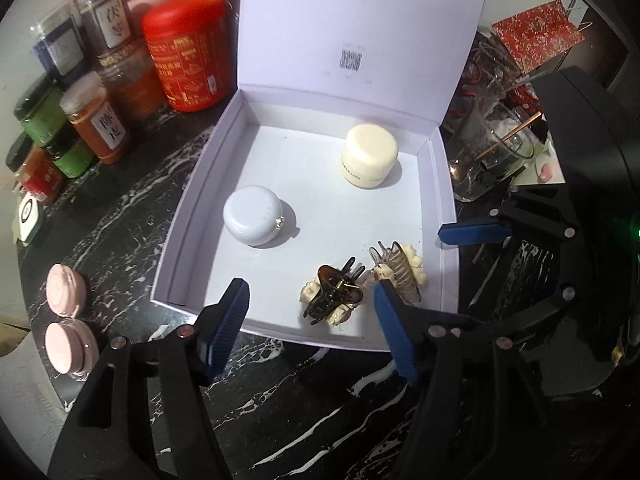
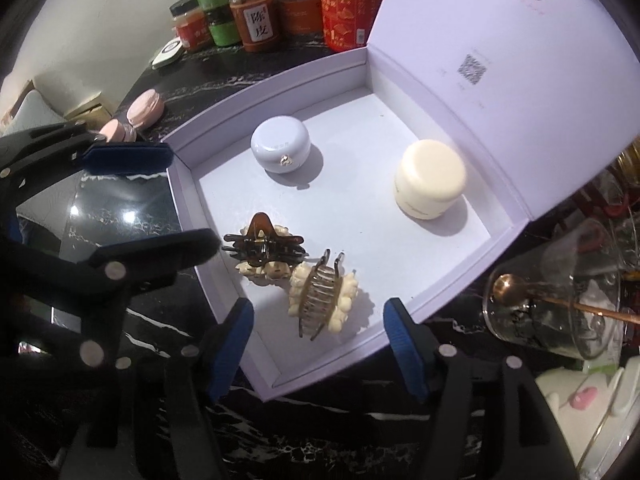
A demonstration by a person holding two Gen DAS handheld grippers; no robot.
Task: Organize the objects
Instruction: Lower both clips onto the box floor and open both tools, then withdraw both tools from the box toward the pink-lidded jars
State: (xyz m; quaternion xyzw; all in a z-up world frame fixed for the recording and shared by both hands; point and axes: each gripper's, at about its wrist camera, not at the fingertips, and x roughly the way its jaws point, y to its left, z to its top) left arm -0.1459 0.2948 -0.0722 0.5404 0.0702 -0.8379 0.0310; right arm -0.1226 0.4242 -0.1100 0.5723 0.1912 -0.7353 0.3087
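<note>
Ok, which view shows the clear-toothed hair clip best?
Right wrist: the clear clip lies whole and unblocked between the open jaws, teeth up. In the left wrist view the clip is partly hidden behind a blue pad of the left gripper.

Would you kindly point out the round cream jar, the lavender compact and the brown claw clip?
Round cream jar [image 2: 431, 168], right wrist view, lid top.
Lavender compact [image 2: 280, 140], right wrist view, domed lid.
Brown claw clip [image 1: 334, 290], left wrist view, hinge.

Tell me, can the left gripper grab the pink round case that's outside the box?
Probably yes. The left gripper is open and empty, and the pink round case sits alone on the dark table, beside the white box, with nothing in the way.
</note>
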